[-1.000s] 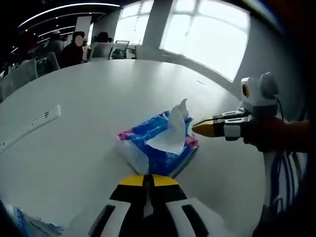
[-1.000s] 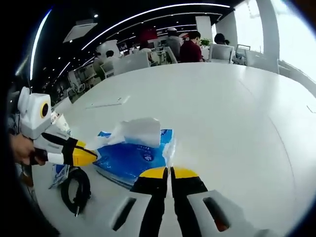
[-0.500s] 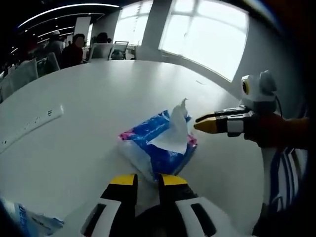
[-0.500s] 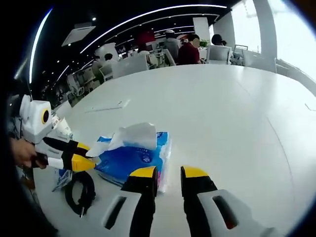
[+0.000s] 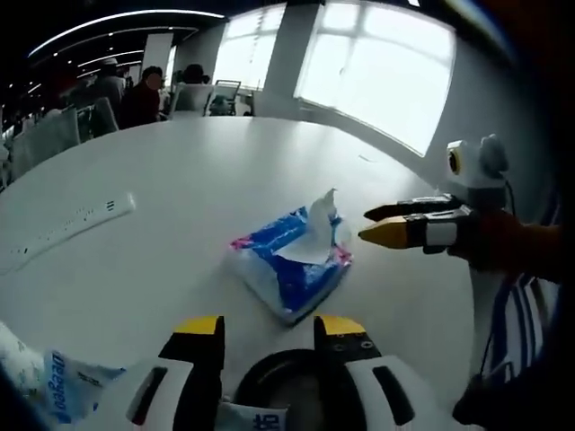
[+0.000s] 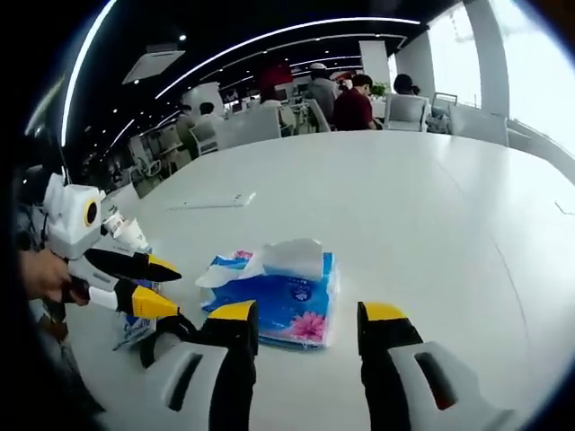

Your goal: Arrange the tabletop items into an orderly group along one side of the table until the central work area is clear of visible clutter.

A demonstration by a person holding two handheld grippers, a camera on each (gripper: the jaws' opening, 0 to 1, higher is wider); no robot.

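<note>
Right now my left hand-held gripper and right hand-held gripper both gape wide. Between them the blue tissue pack lies free on the white counter

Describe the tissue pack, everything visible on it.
The tissue pack is a soft blue plastic pack with white print and a pink flower at one corner. A white tissue sticks up crumpled from its top opening. It lies flat on the white table, slightly squashed. Nothing grips it: both hand-held grippers are open and clear of it, and a black cable coil lies close beside it.
</note>
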